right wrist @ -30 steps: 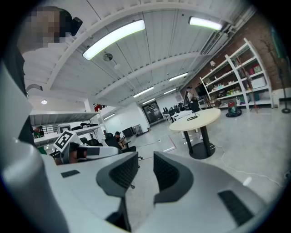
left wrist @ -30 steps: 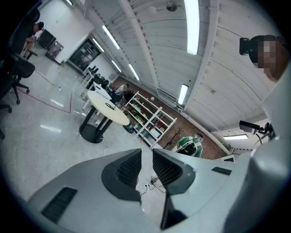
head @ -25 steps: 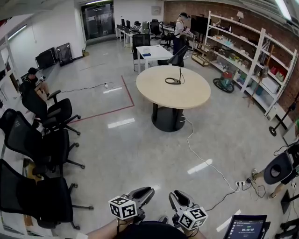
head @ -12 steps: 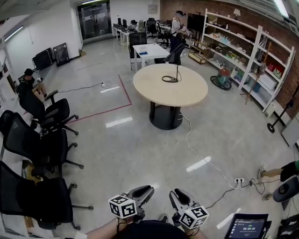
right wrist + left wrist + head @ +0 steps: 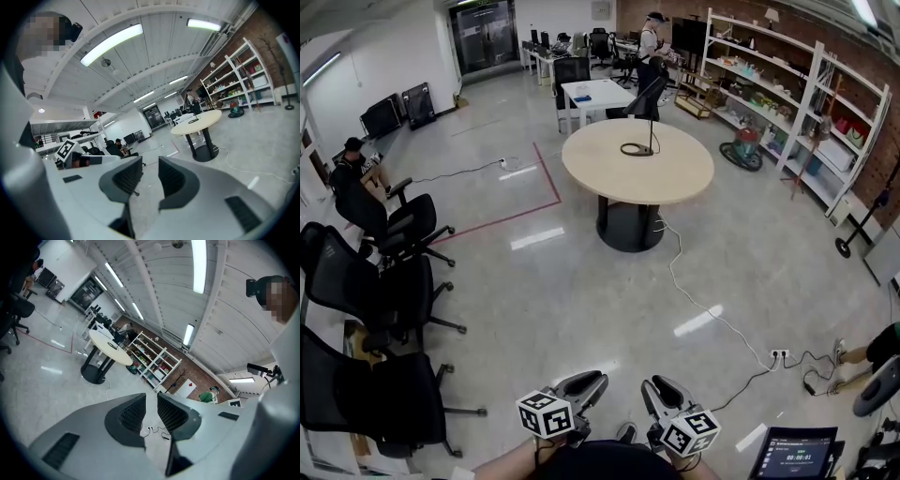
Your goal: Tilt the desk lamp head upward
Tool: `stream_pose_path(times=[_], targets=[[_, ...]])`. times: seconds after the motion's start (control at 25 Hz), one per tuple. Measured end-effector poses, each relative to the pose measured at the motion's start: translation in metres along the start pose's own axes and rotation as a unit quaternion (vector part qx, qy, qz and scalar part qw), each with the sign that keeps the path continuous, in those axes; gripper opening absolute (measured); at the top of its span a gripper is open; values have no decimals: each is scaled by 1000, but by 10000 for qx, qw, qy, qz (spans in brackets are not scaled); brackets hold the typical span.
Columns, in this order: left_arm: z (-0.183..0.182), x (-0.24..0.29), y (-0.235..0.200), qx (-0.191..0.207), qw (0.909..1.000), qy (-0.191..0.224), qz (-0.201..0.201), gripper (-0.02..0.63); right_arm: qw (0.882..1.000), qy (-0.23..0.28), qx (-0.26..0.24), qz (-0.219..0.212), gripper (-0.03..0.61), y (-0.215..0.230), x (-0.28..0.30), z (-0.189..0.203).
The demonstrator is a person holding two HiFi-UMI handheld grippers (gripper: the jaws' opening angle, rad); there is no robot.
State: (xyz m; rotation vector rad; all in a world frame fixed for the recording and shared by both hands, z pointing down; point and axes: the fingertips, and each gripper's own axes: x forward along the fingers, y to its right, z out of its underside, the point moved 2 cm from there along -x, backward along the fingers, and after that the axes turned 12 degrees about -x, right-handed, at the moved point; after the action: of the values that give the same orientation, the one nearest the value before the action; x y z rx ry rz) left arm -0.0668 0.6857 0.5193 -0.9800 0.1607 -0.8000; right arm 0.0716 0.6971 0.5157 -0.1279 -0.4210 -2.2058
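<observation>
— Far across the floor (image 5: 581,281), on the round table (image 5: 675,178), stands the desk lamp (image 5: 652,127). Approach?
— Walk up first. Left gripper (image 5: 584,384) and right gripper (image 5: 660,392) sit narrowly parted, empty; widen one, grasp the head (image 5: 645,97), pivot upward slowly

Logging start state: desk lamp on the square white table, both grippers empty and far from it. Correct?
No: the desk lamp stands on the round beige table, per the head view. Left gripper and right gripper are empty, far from it.
</observation>
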Motion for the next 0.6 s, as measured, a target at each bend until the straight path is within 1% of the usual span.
stream_pose_path(times=[0.16,0.28,0.32,0.36,0.4,0.6], targets=[[7,12,12,162,9998,-79,53,80,10000,12,33,53,110,13,-9,-1],[8,20,17,238,9997,-74,10,80,9999,23,104,19,110,22,-11,-1],[9,23,18,228,9997,-58,-23,80,9999,45,131,-2,76,26,-12,-2],[9,25,18,217,9997,-35,-62,80,9998,79,155,-31,25,30,-13,-4],[10,28,19,214,9997,-7,-104,80,9998,116,170,-66,3,34,-14,-5],[17,36,29,270,9992,128,-282,80,9994,164,145,-274,3,47,-21,-7]])
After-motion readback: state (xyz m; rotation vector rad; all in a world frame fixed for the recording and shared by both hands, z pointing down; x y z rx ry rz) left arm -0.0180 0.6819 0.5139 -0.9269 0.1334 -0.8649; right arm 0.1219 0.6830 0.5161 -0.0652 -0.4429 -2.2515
